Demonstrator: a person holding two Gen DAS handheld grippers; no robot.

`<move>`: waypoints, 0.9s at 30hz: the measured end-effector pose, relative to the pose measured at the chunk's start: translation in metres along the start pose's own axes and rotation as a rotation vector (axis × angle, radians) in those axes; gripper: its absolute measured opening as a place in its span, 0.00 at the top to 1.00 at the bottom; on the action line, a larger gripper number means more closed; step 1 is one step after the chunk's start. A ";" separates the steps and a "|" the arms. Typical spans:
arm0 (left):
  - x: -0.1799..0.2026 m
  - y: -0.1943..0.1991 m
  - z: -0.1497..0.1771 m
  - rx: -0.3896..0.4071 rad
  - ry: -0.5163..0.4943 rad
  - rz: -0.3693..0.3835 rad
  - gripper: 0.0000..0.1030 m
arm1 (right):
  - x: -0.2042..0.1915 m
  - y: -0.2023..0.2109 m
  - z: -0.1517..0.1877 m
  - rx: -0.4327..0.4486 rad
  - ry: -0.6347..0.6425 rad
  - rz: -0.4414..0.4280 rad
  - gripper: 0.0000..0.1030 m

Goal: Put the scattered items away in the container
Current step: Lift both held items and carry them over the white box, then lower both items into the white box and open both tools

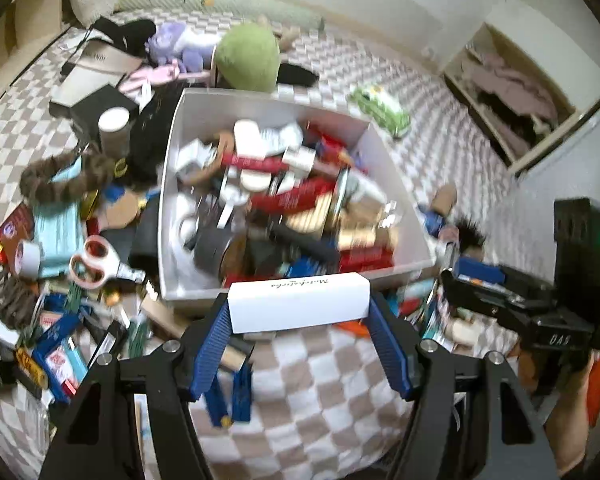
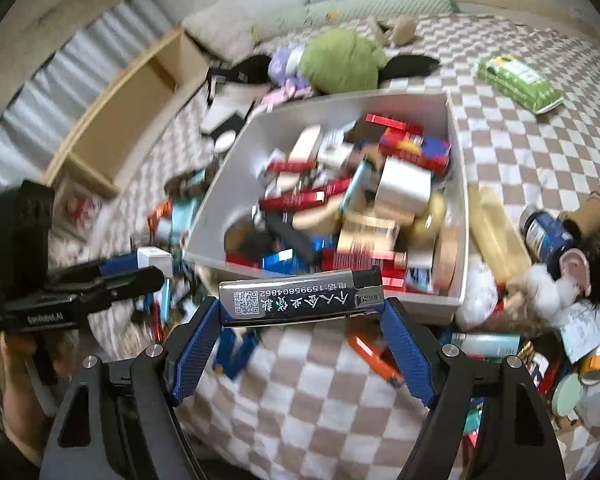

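A white carton, small and oblong with a line of script on its top face, sits crosswise between the blue-padded fingers of the left hand-held gripper, which is closed on its two short ends. It looks light and stiff, probably thin card that would dent under a hard squeeze; holding it by the ends is likely to keep it from twisting.

The right hand-held gripper is closed the same way on a lighter, silver and black with a QR code and printed characters along its side. Its casing looks hard and smooth, so it could slip between the pads; the end-to-end hold suits it.

Just ahead of both held items lies the white container, an open rectangular bin already heaped with red boxes, white tubes, tape rolls and dark objects. Neither held item is over the pile; each hangs at the near rim.

Beyond and to both sides of the grippers, loose things cover a checked bedspread. To the left gripper's left lie scissors with pink handles. Beyond the bin's far wall rests a green plush toy, and ahead to the right a green pack of wipes.
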State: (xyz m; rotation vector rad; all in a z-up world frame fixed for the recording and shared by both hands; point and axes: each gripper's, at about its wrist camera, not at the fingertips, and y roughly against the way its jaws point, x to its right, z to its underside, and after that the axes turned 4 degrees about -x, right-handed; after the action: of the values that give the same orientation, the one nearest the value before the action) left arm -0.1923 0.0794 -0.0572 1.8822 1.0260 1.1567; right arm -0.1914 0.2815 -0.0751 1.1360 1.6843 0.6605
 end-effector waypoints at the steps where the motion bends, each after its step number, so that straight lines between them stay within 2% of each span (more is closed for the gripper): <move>1: 0.002 -0.002 -0.005 0.012 0.002 0.000 0.35 | 0.001 0.000 -0.002 0.008 -0.013 -0.003 0.21; 6: -0.005 -0.016 -0.023 0.016 0.045 -0.002 0.35 | 0.012 -0.011 -0.009 0.013 -0.060 0.014 0.21; 13: -0.018 -0.036 -0.044 0.012 0.100 -0.007 0.35 | 0.029 -0.053 -0.026 -0.038 -0.134 0.052 0.21; 19: -0.032 -0.051 -0.056 -0.004 0.139 -0.017 0.35 | 0.034 -0.079 -0.037 -0.089 -0.098 0.128 0.21; 27: -0.045 -0.062 -0.065 -0.013 0.182 -0.020 0.35 | 0.011 -0.101 -0.038 -0.146 -0.007 0.209 0.21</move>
State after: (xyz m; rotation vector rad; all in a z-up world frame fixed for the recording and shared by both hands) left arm -0.2812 0.0778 -0.1035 1.7772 1.1299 1.3388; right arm -0.2661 0.2523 -0.1485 1.2170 1.4967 0.8950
